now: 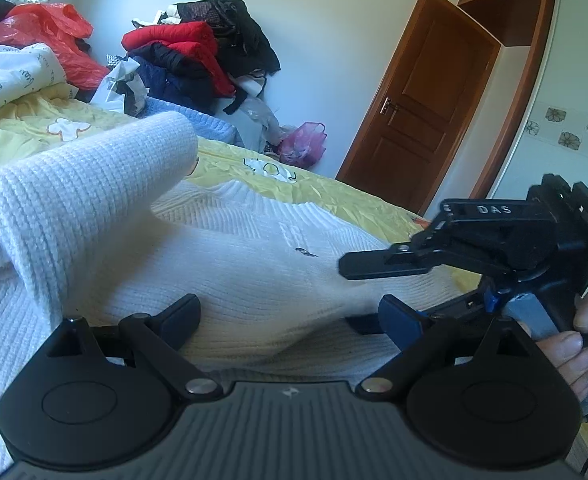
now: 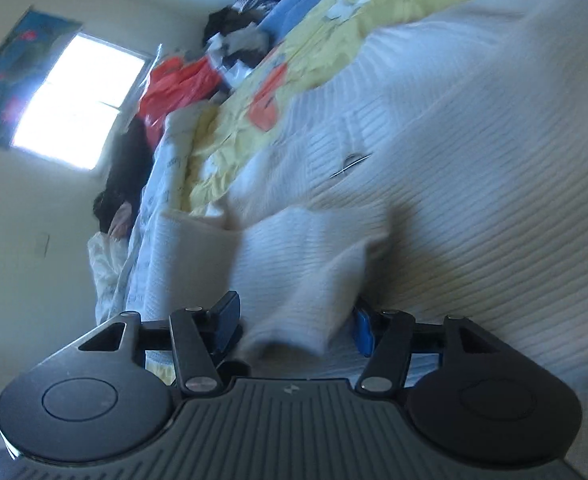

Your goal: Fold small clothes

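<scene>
- Sweater [image 1: 233, 248], white ribbed knit, lies spread on the yellow bedspread [image 1: 334, 192], with one sleeve [image 1: 93, 184] lifted and draped toward the left in the left wrist view
- Left gripper [image 1: 289, 316] sits low over the near part of the knit, jaws wide apart with fabric bulging between them; the pads do not look pressed on it
- Right gripper [image 2: 296, 324], held in a hand [image 1: 582, 336] at the right, has a fold of knit [image 2: 306, 272] between its jaws; the frame is blurred, and I cannot tell whether the pads truly pinch it
- Judged step: taking hold of an edge or sleeve to carry it across the body
- To do it well, close firmly on both layers near the edge, not on a loose bulge
- Lift only enough to clear the body, then lay the fold flat, keeping the ribs straight
- Thick knit may slip or bunch, so a shallow grip risks dropping it
</scene>
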Demonstrator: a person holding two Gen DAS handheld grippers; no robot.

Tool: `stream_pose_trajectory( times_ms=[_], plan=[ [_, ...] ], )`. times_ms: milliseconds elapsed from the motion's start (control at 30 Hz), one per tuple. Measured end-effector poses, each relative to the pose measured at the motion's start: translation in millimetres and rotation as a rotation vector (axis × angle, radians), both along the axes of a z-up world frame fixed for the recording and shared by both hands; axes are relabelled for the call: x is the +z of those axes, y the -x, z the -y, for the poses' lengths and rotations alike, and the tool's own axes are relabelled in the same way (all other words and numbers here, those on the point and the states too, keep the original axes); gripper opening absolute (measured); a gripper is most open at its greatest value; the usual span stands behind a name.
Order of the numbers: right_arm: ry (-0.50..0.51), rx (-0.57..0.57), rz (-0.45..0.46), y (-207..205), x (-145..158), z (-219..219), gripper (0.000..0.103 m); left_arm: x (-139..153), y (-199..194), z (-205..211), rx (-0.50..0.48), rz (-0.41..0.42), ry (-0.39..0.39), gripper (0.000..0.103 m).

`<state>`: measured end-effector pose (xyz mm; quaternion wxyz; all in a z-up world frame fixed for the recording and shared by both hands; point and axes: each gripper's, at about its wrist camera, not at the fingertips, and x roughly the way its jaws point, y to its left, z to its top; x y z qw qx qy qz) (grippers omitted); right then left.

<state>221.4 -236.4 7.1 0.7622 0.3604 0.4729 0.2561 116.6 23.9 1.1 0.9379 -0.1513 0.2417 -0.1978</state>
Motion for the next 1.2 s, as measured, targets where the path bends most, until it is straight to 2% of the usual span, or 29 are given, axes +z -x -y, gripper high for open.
stream_pose_trajectory(
  times_ms=[100, 133, 167, 233, 433, 533, 667, 800, 967, 1067, 1133, 1200],
  plan=[
    [-0.006, -0.055, -0.004, -5, 1, 2, 0.047, 0, 0, 0, 0.001, 0.001, -0.001, 0.097],
    [0.015, -0.049, -0.004, -5, 1, -1, 0.030, 0, 0, 0, 0.001, 0.000, -0.002, 0.097],
    [0.077, -0.027, 0.010, -5, 2, -7, 0.015, 0, 0, 0, 0.002, 0.000, -0.002, 0.097],
    [0.140, -0.009, 0.039, -3, 4, -13, 0.014, 0, 0, 0, 0.001, 0.001, -0.001, 0.097],
    [0.145, -0.042, 0.153, -1, 32, 8, 0.011, 1, 2, -1, -0.010, 0.028, 0.005, 0.096],
    [0.173, -0.078, 0.191, -4, 48, 31, 0.011, 3, 10, 4, 0.005, 0.075, -0.037, 0.097],
    [0.159, -0.151, 0.214, -2, 64, 74, 0.011, 5, 12, 5, 0.028, 0.087, -0.055, 0.101],
    [0.160, -0.198, 0.212, 5, 66, 106, 0.011, 3, 9, -7, 0.063, 0.068, 0.004, 0.101],
    [0.161, -0.215, 0.212, 14, 64, 116, 0.011, 7, 7, -34, 0.166, 0.041, 0.117, 0.101],
    [0.167, -0.209, 0.236, 19, 69, 119, 0.011, 16, -8, -47, 0.259, -0.022, 0.052, 0.101],
    [0.169, -0.227, 0.242, 19, 69, 128, 0.011, 18, -25, -52, 0.265, -0.096, -0.008, 0.101],
    [0.168, -0.254, 0.236, 19, 66, 139, 0.011, 16, -37, -50, 0.236, -0.126, -0.071, 0.101]
  ],
)
